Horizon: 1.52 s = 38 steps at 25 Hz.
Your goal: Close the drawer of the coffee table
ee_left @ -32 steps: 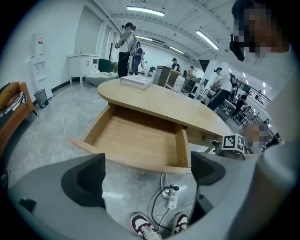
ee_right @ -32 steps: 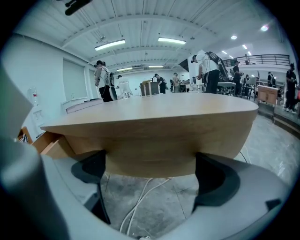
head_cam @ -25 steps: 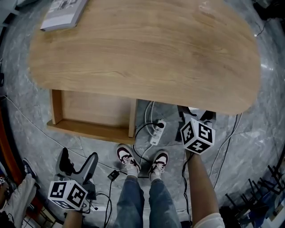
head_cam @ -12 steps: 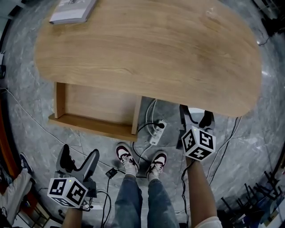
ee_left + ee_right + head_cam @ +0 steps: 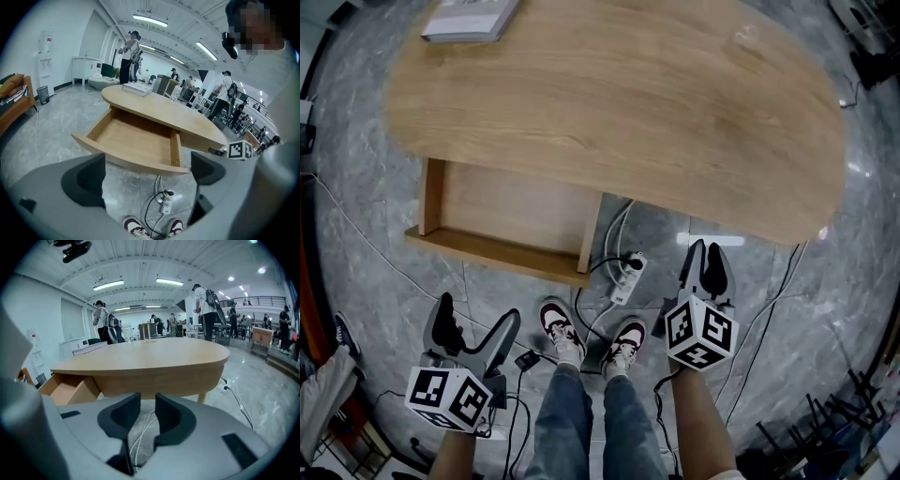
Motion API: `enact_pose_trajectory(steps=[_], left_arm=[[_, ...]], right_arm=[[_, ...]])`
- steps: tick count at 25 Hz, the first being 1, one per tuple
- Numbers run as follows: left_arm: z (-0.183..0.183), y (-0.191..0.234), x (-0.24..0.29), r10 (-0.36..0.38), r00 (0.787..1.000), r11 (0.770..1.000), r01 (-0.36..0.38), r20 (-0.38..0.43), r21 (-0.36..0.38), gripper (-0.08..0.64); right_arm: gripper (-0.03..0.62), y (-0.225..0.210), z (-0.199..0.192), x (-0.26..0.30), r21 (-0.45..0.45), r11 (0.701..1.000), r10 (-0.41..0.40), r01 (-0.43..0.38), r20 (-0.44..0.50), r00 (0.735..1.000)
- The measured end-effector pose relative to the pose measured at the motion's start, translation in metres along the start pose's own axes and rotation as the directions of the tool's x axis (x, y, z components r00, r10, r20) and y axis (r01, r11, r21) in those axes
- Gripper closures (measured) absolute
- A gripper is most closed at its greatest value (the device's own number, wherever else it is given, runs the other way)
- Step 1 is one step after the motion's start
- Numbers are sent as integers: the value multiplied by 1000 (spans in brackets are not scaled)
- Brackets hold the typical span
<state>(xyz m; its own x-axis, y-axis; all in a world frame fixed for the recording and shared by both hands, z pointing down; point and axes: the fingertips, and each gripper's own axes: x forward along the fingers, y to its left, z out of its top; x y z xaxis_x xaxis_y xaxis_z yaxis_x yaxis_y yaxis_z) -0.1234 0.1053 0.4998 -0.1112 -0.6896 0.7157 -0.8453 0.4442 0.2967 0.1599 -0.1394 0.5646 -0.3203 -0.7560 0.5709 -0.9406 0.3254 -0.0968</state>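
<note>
The right gripper [image 5: 705, 255], lower right of the head view, has just been closing its jaws. They now stand nearly together with a thin slit between them and nothing in it, as its own view [image 5: 147, 401] confirms. It hangs over bare floor, just below the table's [image 5: 619, 103] near edge and well right of the drawer [image 5: 511, 211].

The left gripper [image 5: 478, 317], lower left, is slack, its jaws wide apart and empty. In its own view [image 5: 147, 173] the gap frames floor, a power strip [image 5: 167, 202] and the drawer's front board [image 5: 131, 161] beyond. It touches nothing.

The drawer stands pulled fully out from under the table's left half, empty, with its front board toward the person.

Judged from this, the step in hand is the approach, and closing has not begun. The next move seemingly calls for a gripper, probably the left as it is nearer, to go up to the front board. It should meet the board squarely near its middle and push straight toward the table, so the drawer does not skew.
</note>
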Motion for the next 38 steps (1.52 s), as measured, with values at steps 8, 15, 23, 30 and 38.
enact_pose_trajectory(steps=[8, 15, 23, 30, 38], left_arm=[[-11, -4, -9, -29, 997, 999, 32, 67, -42, -12], [-18, -2, -15, -69, 989, 998, 69, 135, 3, -12], [-32, 9, -4, -54, 975, 993, 28, 218, 119, -11], [-48, 40, 40, -75, 959, 974, 11, 273, 228, -11], [-68, 58, 86, -149, 961, 955, 80, 232, 285, -12]], right_arm=[[592, 22, 17, -27, -131, 991, 33, -29, 31, 999], [592, 63, 16, -50, -261, 956, 142, -135, 7, 990], [592, 94, 8, -67, -381, 894, 234, -235, -50, 971], [592, 95, -2, -63, -402, 884, 220, -239, -92, 971], [592, 103, -11, -53, -377, 901, 176, -216, -139, 975]])
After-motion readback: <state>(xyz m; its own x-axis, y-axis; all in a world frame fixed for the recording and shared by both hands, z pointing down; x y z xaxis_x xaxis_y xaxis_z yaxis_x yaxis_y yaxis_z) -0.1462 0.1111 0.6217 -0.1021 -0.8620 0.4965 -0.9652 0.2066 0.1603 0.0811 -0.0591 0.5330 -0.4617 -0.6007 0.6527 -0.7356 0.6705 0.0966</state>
